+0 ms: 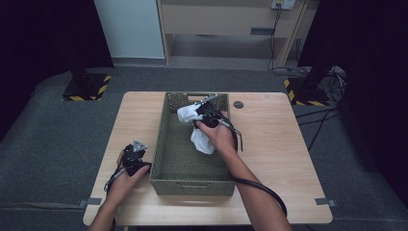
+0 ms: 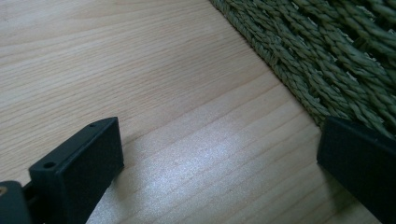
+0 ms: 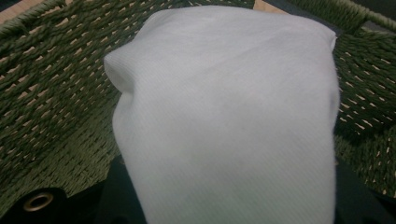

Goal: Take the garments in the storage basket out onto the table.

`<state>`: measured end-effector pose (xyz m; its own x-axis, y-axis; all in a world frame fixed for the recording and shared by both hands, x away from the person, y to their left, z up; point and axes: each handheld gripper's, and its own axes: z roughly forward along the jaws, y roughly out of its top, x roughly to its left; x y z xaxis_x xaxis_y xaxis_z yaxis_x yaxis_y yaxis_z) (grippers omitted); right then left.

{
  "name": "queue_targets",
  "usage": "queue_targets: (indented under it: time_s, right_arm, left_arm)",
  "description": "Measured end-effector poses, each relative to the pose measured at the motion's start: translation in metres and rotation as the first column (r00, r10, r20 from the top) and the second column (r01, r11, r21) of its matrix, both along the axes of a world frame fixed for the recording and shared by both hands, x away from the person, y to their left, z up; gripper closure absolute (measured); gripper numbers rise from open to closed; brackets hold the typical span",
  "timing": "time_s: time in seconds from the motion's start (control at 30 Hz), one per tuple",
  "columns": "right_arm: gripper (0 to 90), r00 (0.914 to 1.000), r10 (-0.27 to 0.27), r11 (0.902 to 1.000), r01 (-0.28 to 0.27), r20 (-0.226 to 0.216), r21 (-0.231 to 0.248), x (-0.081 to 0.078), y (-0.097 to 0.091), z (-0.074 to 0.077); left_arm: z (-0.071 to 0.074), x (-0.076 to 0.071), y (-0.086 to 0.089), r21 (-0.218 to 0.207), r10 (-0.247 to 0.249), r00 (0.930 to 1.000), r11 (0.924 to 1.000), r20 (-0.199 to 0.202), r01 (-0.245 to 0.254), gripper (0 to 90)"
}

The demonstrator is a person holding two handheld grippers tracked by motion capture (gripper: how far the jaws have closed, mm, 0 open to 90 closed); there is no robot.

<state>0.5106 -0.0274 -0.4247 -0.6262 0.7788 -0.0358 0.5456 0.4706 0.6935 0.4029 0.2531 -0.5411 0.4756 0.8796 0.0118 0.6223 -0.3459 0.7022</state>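
hanging over the far end of the green woven basket [image 1: 166, 144], the right gripper [image 1: 202, 113] has its jaws clamped on a white cloth [image 1: 201, 139], which bunches at the jaws and droops down inside the basket beside the right hand [image 1: 217, 134]. in the right gripper view the cloth [image 3: 224, 116] drapes over the jaws with the basket weave behind. the left gripper [image 1: 135, 153] rests on the wooden table [image 1: 269, 144] just beside the basket's near left corner, jaws spread wide, holding nothing.

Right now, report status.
Right gripper shut on white cloth, over green basket. Left gripper open, empty, on table. Nothing in the way.
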Motion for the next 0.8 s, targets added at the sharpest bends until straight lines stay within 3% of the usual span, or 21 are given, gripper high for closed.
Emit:
queue_targets:
  time_s: [0.8]
  right_arm:
    - [51.8, 0.9985, 0.016, 0.9998, -0.016, 0.052, 0.01, -0.01, -0.007, 0.038]
  left_arm:
    - [0.0, 0.0, 0.0, 0.002, -0.001, 1.0, 1.0, 0.001, 0.001, 0.0]
